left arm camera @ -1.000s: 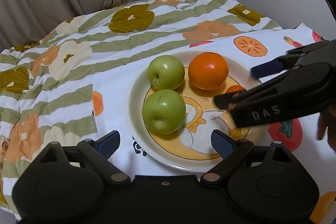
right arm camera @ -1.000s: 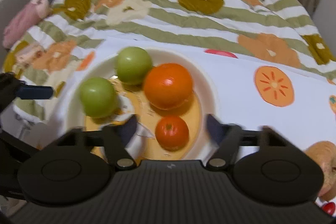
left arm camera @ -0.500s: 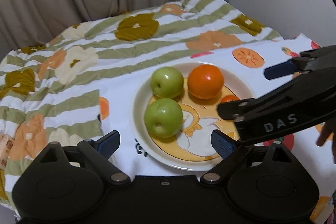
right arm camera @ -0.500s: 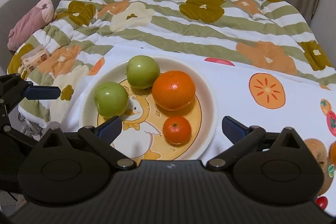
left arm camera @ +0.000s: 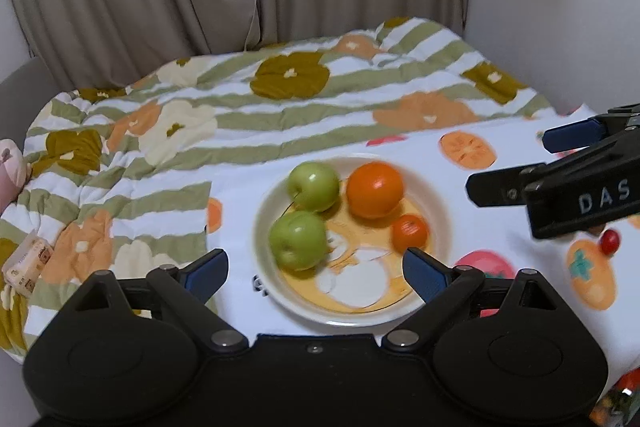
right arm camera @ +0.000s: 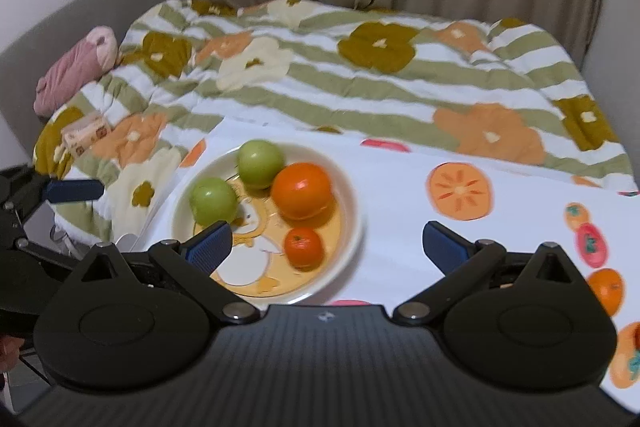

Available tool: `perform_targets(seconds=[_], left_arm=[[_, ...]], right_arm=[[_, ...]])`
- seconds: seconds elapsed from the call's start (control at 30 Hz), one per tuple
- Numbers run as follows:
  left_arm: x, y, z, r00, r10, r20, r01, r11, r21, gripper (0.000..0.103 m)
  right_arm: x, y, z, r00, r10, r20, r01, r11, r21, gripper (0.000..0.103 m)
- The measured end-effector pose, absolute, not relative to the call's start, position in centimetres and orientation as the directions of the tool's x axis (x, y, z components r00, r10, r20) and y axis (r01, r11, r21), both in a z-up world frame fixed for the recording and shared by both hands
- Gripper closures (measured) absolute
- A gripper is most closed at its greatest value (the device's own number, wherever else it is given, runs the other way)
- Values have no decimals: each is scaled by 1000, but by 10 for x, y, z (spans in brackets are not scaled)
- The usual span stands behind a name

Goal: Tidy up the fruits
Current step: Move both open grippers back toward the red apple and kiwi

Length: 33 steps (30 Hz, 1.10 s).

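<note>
Round white cartoon-printed plate (left arm camera: pixel 442 211) holds two green apples (left arm camera: pixel 298 239) at 9 and 11 o'clock, large orange (left arm camera: pixel 374 189) at 1, small tangerine (left arm camera: pixel 409 233) at 3; I judge sorting done, left gripper (left arm camera: pixel 316 269) and right gripper (right arm camera: pixel 326 241) both spread wide, empty.

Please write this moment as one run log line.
left gripper: open, empty | right gripper: open, empty | plate: two green apples, two oranges

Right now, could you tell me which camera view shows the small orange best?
The right wrist view: the small orange lies sharp and unobstructed on the plate, its stem dimple visible. In the left wrist view the small orange is also fully visible but blurred, just above the left tool's right fingertip.
</note>
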<state>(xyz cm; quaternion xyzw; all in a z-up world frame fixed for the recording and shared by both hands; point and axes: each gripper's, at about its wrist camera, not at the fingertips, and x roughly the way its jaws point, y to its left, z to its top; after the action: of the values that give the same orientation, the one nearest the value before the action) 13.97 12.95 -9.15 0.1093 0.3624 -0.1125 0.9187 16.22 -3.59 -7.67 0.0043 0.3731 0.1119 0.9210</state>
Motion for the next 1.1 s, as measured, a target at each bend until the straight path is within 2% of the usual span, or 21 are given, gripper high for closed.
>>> perform_targets(seconds=[0.47,0.77,1.1], left_arm=[[100,42,-53,785,-147,-602,296,942,156,0],[97,-31,-73,749,-209,-628,381,912,152,0],[108,-93,-112,714,-212,-667,451,868,206,0]], right_arm=[[111,-177,-42,769,117,-629,-65,992,106,0],[101,-252,-63,753,78,-653,-25,996,90,0],[114,-300,-102,722,81,-687,-28,996,87,0]])
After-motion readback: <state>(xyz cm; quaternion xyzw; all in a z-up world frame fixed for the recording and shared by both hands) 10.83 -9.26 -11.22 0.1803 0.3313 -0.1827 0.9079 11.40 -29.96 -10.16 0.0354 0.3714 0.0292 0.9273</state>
